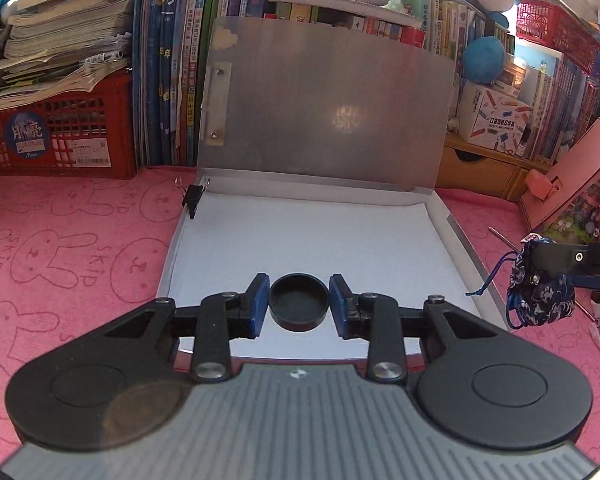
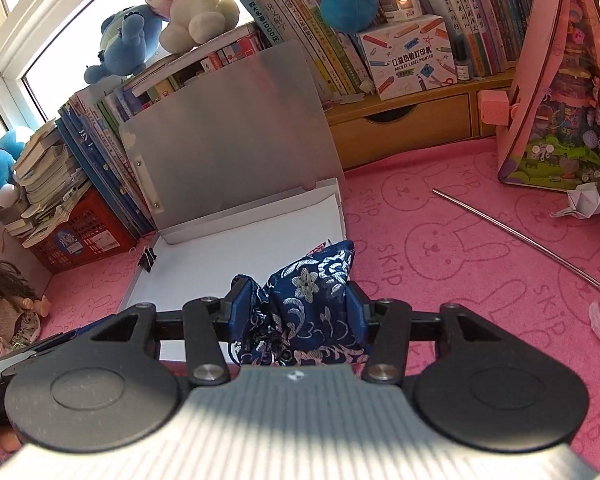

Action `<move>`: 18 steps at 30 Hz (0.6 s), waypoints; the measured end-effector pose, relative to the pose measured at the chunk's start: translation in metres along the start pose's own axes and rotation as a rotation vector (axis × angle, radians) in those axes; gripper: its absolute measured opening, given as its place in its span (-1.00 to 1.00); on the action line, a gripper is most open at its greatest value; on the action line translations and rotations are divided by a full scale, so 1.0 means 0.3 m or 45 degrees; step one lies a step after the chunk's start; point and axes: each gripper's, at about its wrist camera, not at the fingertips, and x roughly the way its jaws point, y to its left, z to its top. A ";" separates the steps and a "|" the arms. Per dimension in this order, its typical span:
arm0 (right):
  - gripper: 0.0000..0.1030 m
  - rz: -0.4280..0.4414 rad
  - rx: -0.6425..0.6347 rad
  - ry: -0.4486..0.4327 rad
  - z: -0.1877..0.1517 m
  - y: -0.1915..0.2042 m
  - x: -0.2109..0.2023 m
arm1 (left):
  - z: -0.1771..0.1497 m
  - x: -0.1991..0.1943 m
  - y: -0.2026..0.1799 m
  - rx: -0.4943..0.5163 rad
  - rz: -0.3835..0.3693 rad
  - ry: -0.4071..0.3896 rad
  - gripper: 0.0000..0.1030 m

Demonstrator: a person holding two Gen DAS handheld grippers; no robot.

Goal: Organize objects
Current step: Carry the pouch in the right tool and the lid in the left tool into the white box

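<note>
Black cap (image 1: 299, 303) between left tongs (image 1: 299, 305), gripped.

The left gripper (image 1: 299, 305) clamps a round black plastic lid (image 1: 299, 302) above the white-lined open grey box (image 1: 456, 236); an embroidered blue pouch (image 1: 540, 300) hangs right.

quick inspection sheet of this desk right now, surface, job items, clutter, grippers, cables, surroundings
surface: pink bunny-print cloth, mostly bare in front.
job's things: open grey file box, lid upright, white sheet inside; round black cap; blue brocade pouch.
clutter: black binder clip at the box's left edge; metal rod and folded paper on the cloth.
grippers: left gripper holds the cap over the white sheet; right gripper is shut on the pouch, near the box's right edge.
cables: nothing seen.
surroundings: rows of books, red crate of papers, plush toys, doll, pink toy package.
</note>
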 end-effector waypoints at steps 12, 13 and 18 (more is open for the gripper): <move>0.03 -0.036 0.011 0.038 0.061 0.042 0.206 | 0.104 0.191 -0.015 -0.025 0.013 0.024 -0.26; 0.03 -0.037 0.021 0.034 0.080 0.044 0.224 | 0.122 0.210 -0.014 -0.031 0.012 0.022 -0.26; 0.05 0.001 0.054 0.019 0.142 0.051 0.322 | 0.163 0.294 -0.015 -0.014 0.019 -0.008 -0.26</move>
